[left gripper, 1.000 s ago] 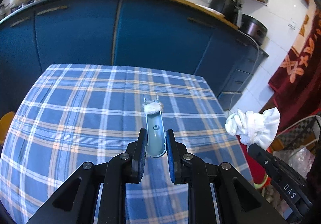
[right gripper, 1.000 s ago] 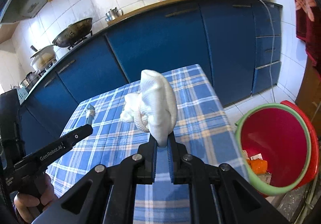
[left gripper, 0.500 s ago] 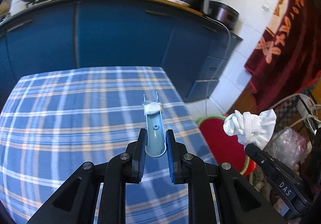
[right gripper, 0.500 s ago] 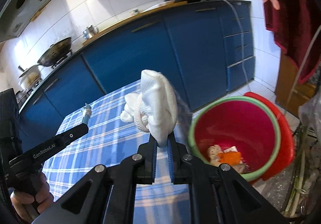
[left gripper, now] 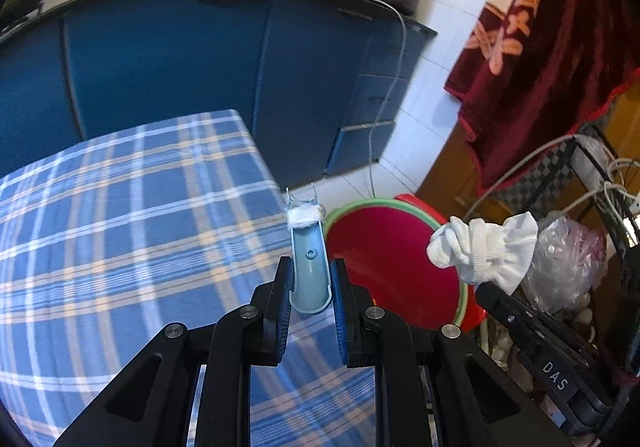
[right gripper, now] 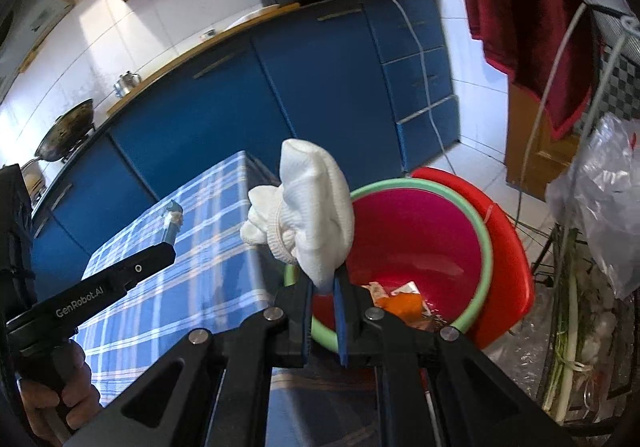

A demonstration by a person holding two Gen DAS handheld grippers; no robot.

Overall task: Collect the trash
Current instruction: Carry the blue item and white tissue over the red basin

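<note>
Right wrist view: the right gripper (right gripper: 323, 289) pinched a crumpled white knitted cloth (right gripper: 310, 209) above the red plastic bucket with a green rim (right gripper: 486, 231) — judged ready to drop. The left gripper (left gripper: 310, 289) clamped a pale blue plastic razor handle (left gripper: 309, 263) beside the blue plaid tablecloth's (left gripper: 120, 215) right edge — near the bucket too.

"DAS" on right gripper (left gripper: 486, 287) body; "GenRobot.AI" on left gripper (right gripper: 170, 237) body.
</note>
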